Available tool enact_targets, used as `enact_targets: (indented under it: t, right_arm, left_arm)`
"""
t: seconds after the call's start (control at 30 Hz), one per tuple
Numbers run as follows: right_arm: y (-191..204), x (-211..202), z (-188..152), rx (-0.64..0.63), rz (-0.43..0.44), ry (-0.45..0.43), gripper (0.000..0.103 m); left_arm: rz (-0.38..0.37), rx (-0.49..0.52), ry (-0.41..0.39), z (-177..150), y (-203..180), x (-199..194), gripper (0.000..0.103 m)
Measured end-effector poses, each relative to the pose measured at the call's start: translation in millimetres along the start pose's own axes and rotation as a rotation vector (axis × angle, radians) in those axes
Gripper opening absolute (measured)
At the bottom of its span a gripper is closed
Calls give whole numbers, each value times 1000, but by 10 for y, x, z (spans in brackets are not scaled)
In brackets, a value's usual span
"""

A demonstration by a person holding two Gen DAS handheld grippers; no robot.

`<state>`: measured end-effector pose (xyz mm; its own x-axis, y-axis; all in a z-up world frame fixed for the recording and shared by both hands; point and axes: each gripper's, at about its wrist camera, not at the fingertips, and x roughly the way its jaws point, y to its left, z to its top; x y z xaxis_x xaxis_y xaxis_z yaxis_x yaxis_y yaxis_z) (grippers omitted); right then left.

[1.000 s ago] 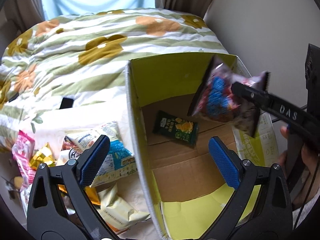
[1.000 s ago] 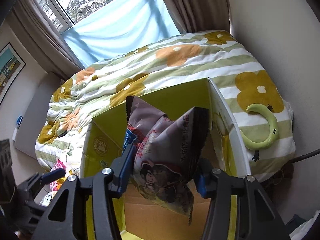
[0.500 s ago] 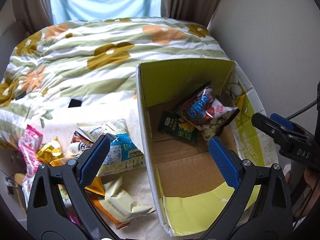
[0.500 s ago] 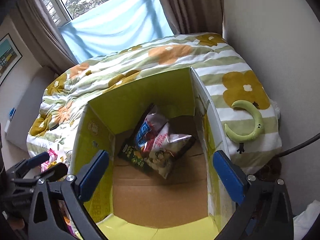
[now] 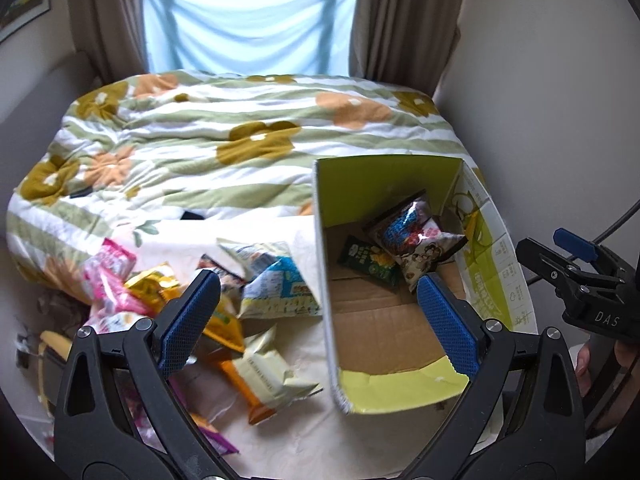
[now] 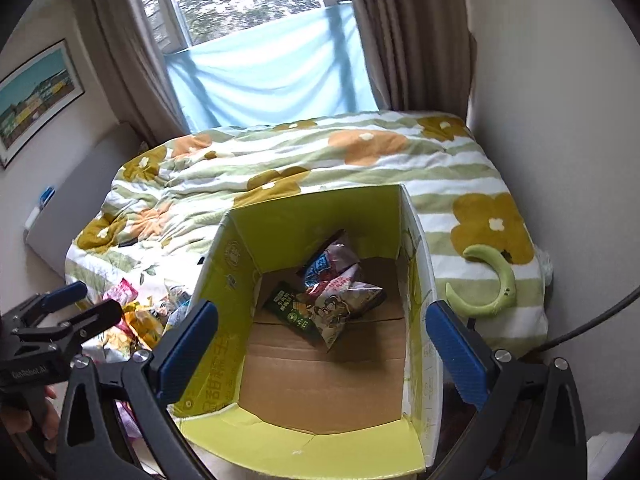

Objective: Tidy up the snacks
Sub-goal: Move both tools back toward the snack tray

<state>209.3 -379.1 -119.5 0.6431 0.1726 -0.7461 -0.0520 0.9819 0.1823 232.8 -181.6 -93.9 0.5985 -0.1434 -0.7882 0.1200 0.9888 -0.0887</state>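
Spillage was judged likely: loose snacks (image 5: 256,292) crowded the box (image 5: 326,320) (both grippers' fingers spread, nothing held).

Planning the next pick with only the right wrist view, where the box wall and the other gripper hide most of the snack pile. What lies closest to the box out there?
Observer: A blue-and-white bag rests against the outside of the cardboard box, on the wall facing the pile.
Operator: Anything nearer to us?
Observer: A pale cream bag lies by the box's near corner, overlapping an orange packet.
Operator: Is the left gripper free to take it?
Observer: Yes. The left gripper is wide open with nothing between its fingers.
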Motion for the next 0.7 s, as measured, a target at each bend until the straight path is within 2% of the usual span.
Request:
enact_targets:
  t: [0.2,0.37,0.53,0.7]
  right_arm:
    - [262,-180,-80,-64,57,-27,103]
    - [567,-296,-193,-87,106,-46,103]
    - [999,-375,-399,-95,141,-63,103]
    - [1530,-301,-690,-91,185,-40,103]
  left_arm:
    - [50,-42,-18,-235,335,-304,98]
    - [74,-83,-33,-453,771,-567,98]
    - [82,-123,-30,-682,1350,-775,98]
    - [107,-149,-8,-975,2007,-896,98]
